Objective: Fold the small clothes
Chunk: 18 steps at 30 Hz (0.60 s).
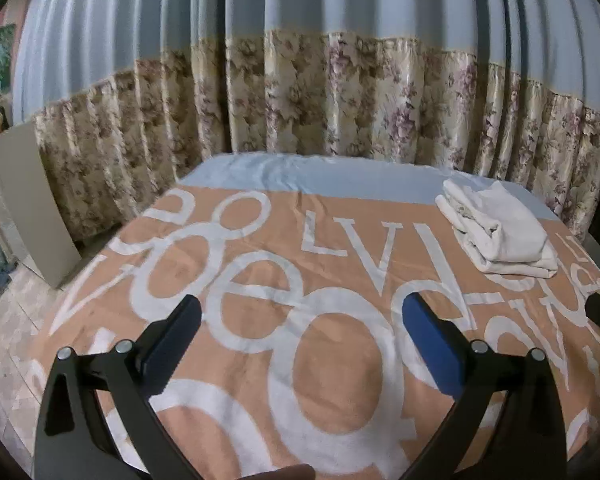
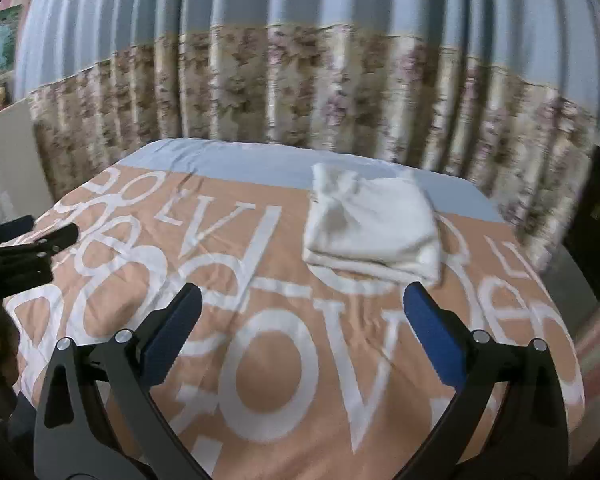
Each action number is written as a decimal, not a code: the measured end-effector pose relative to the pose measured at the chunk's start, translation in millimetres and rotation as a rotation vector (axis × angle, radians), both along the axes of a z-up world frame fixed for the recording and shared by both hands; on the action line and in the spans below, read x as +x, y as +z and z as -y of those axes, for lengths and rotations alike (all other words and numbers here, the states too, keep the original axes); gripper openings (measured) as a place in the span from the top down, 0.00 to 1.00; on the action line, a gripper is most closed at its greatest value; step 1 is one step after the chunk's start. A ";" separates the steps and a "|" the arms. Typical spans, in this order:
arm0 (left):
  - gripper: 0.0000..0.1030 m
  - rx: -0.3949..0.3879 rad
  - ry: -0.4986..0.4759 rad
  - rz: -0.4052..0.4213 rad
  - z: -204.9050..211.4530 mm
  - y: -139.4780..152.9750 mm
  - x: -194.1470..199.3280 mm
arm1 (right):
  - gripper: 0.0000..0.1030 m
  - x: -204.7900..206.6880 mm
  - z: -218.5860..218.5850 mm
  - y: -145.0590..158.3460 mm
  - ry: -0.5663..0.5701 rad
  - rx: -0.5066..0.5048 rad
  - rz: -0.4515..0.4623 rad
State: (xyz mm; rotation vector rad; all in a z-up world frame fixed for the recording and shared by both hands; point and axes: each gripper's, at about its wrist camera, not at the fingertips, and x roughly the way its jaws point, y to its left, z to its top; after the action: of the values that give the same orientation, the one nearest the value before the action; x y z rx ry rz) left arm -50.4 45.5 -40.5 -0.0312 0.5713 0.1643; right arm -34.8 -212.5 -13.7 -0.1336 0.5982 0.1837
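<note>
A folded white garment [image 1: 498,230] lies on the far right of the bed, on the peach cover with white letters [image 1: 260,280]. It also shows in the right wrist view [image 2: 374,224], just beyond my right gripper. My left gripper [image 1: 302,312] is open and empty above the middle of the cover, well short of the garment. My right gripper [image 2: 302,304] is open and empty; its right fingertip [image 2: 416,296] is close to the garment's near edge. The left gripper [image 2: 32,244] shows at the left edge of the right wrist view.
A floral and blue curtain [image 1: 320,92] hangs behind the bed. A light blue sheet [image 1: 300,174] covers the bed's far end. A grey board [image 1: 32,200] leans by the curtain at the left, over a tiled floor [image 1: 8,328]. Dark furniture [image 2: 596,216] stands at the right.
</note>
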 end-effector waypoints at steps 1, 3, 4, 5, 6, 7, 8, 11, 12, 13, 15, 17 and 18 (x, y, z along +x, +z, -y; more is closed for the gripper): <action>0.02 0.010 -0.005 0.027 3.6 0.5 -8.2 | 0.03 -5.4 0.7 -0.4 -0.011 0.010 0.004; 0.02 0.019 -0.051 0.062 12.4 -5.5 -19.6 | 0.03 -14.3 2.1 2.4 -0.026 0.037 0.040; 0.02 0.010 -0.078 0.039 16.6 -9.2 -18.8 | 0.03 -15.8 2.2 3.2 -0.030 0.032 0.056; 0.02 -0.004 -0.099 0.028 20.7 -10.5 -16.5 | 0.03 -15.8 2.1 4.4 -0.032 0.021 0.071; 0.02 -0.012 -0.110 0.030 24.2 -11.2 -15.7 | 0.03 -14.0 2.3 5.8 -0.038 0.006 0.088; 0.02 -0.020 -0.121 0.042 27.6 -10.0 -16.6 | 0.03 -13.0 2.8 6.4 -0.040 0.005 0.095; 0.02 -0.023 -0.125 0.056 29.6 -7.5 -17.4 | 0.03 -11.2 3.9 6.9 -0.042 0.011 0.098; 0.02 -0.017 -0.117 0.106 31.1 1.9 -20.3 | 0.03 -10.0 6.5 7.3 -0.040 0.036 0.093; 0.02 -0.016 -0.112 0.109 29.6 3.1 -19.2 | 0.03 -8.5 5.9 6.9 -0.034 0.038 0.088; 0.02 -0.018 -0.096 0.108 25.8 3.8 -16.7 | 0.03 -8.8 5.2 6.6 -0.031 0.035 0.086; 0.02 -0.027 -0.070 0.092 20.6 3.1 -12.4 | 0.03 -7.7 4.6 6.8 -0.025 0.037 0.084; 0.02 -0.035 -0.051 0.081 16.3 2.4 -10.8 | 0.03 -6.8 5.0 6.2 -0.024 0.046 0.081; 0.02 -0.029 -0.043 0.078 15.2 2.0 -10.3 | 0.03 -6.6 5.1 6.2 -0.025 0.051 0.083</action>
State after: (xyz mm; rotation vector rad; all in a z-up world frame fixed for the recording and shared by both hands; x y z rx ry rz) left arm -60.7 30.3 -38.4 -0.0532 0.4958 0.1128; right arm -41.4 -217.6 -7.5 -0.0843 0.5124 0.1683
